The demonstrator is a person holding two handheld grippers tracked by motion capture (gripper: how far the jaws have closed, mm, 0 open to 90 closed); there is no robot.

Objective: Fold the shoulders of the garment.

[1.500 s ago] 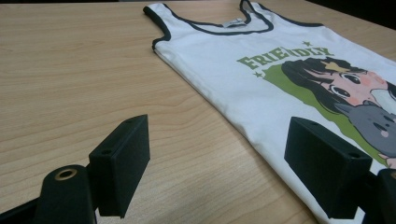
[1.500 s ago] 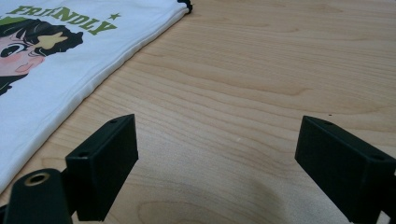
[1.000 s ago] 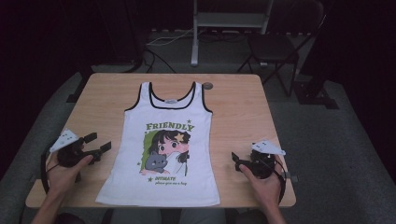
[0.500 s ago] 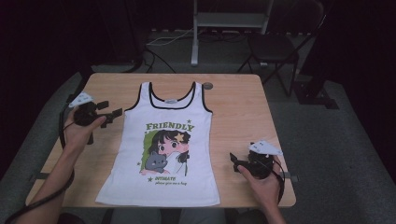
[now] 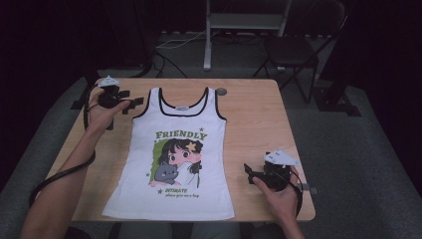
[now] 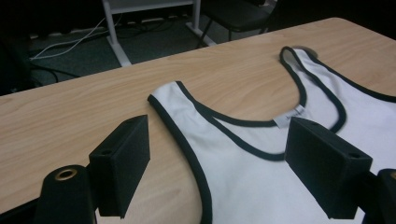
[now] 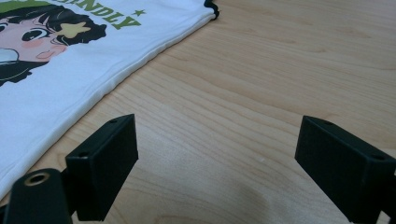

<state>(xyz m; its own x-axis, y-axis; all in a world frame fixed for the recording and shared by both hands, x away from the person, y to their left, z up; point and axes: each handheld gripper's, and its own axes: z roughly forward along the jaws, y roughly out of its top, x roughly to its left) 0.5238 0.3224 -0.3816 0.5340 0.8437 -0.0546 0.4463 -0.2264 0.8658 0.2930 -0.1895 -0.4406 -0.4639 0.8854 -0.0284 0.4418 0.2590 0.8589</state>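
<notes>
The left gripper (image 5: 130,99) hovers at the top's (image 5: 174,159) left strap, its two blocky matte-black jaws spread wide. In the left gripper view (image 6: 217,163) the jaws straddle that strap, where the black trim curves around smooth white cloth. The left hand (image 5: 102,112) reaches forward on an outstretched forearm, a black cable looping back from it.

The right gripper (image 5: 251,174) sits low near the bench's (image 5: 254,119) near right corner, jaws likewise spread, over bare wood just beside the top's side hem (image 7: 217,161). The right hand (image 5: 281,191) wraps it from behind.

One top lies flat and face-up in the middle of the bench, sleeveless, with a cartoon print and green lettering. The bench is pale wood with fine grain. One small round disc (image 5: 221,91) lies by the right strap.
</notes>
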